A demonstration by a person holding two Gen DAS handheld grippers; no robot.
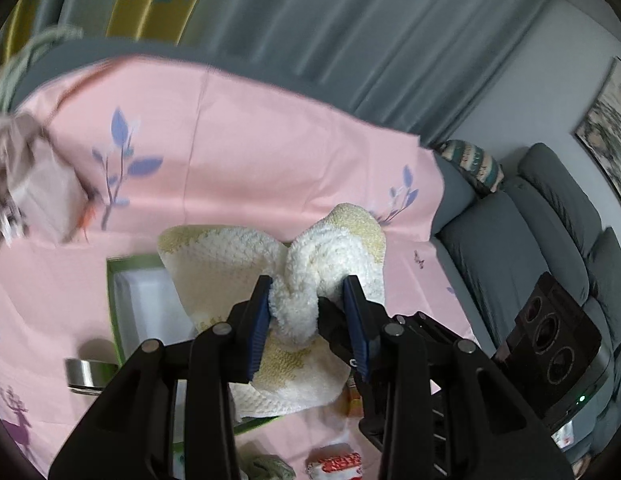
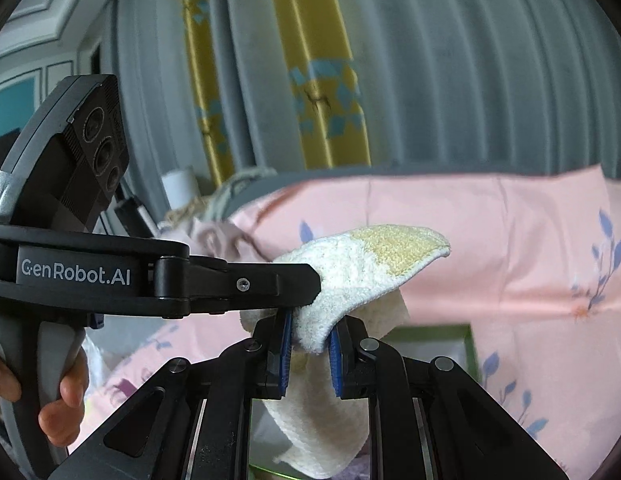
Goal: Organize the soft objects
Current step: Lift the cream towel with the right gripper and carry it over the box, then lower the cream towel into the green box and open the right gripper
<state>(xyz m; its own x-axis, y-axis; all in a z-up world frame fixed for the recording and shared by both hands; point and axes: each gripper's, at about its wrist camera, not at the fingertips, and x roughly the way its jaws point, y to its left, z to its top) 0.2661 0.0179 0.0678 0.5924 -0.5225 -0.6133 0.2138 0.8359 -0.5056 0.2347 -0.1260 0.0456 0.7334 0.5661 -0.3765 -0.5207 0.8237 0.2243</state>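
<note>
A white and pale yellow towel (image 1: 214,264) hangs in the air between both grippers. My left gripper (image 1: 308,292) is shut on a bunched white fold of it. My right gripper (image 2: 310,332) is shut on another fold of the towel (image 2: 362,264), and the rest droops below the pads. The left gripper (image 2: 306,284) reaches in from the left in the right wrist view, a hand (image 2: 66,400) on its handle. Under the towel sits a green-rimmed box (image 1: 110,300) with a white inside, and its rim (image 2: 470,344) shows in the right wrist view too.
A pink leaf-print cloth (image 1: 270,152) covers the surface. On it lie a beige fabric item (image 1: 42,184) at left, a metal tin (image 1: 84,372), a greenish knit piece (image 1: 270,466) and a red-white item (image 1: 338,464). A grey sofa (image 1: 510,240) stands at right, curtains behind.
</note>
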